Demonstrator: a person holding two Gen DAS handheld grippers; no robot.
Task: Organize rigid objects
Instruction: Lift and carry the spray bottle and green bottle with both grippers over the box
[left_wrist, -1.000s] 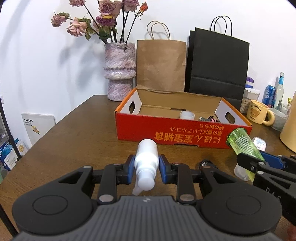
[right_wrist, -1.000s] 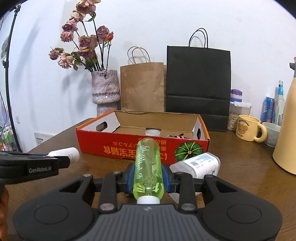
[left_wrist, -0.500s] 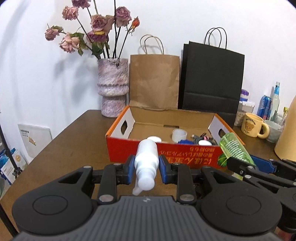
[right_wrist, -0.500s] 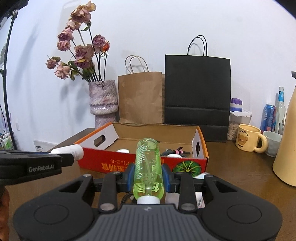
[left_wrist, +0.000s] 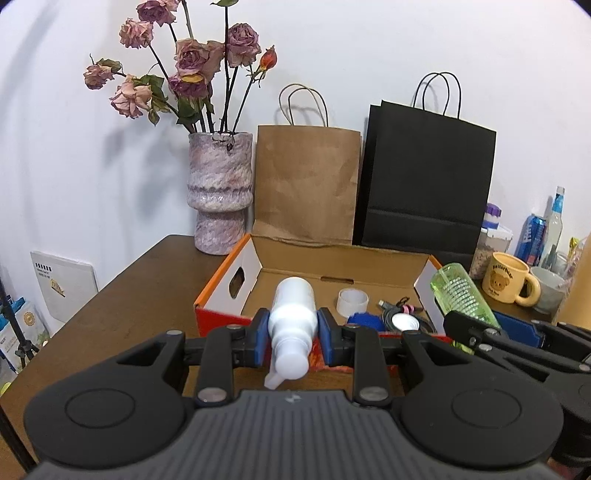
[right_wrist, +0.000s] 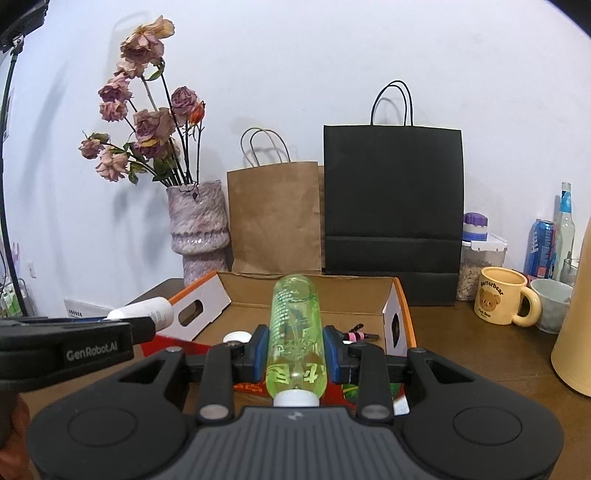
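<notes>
My left gripper (left_wrist: 291, 334) is shut on a white spray bottle (left_wrist: 292, 314), held lengthwise with its nozzle toward the camera, above the near wall of the red cardboard box (left_wrist: 221, 295). My right gripper (right_wrist: 295, 350) is shut on a clear green bottle (right_wrist: 295, 325) with a white cap, also over the box (right_wrist: 400, 306) front. In the left wrist view the green bottle (left_wrist: 461, 291) and right gripper show at the right. In the right wrist view the white bottle (right_wrist: 147, 312) pokes in from the left. Inside the box lie a white tape roll (left_wrist: 352, 301), a blue lid (left_wrist: 364, 321) and cables (left_wrist: 400, 314).
Behind the box stand a vase of dried roses (left_wrist: 219, 192), a brown paper bag (left_wrist: 306, 184) and a black paper bag (left_wrist: 424, 181). To the right are a yellow bear mug (right_wrist: 504, 301), a grey cup (right_wrist: 552, 304), a jar, cans, bottles and a tall cream jug (right_wrist: 576, 332).
Both grippers have risen and moved forward with their bottles, so the box's inside now shows from above. A labelled white container near the box front has dropped out of sight.
</notes>
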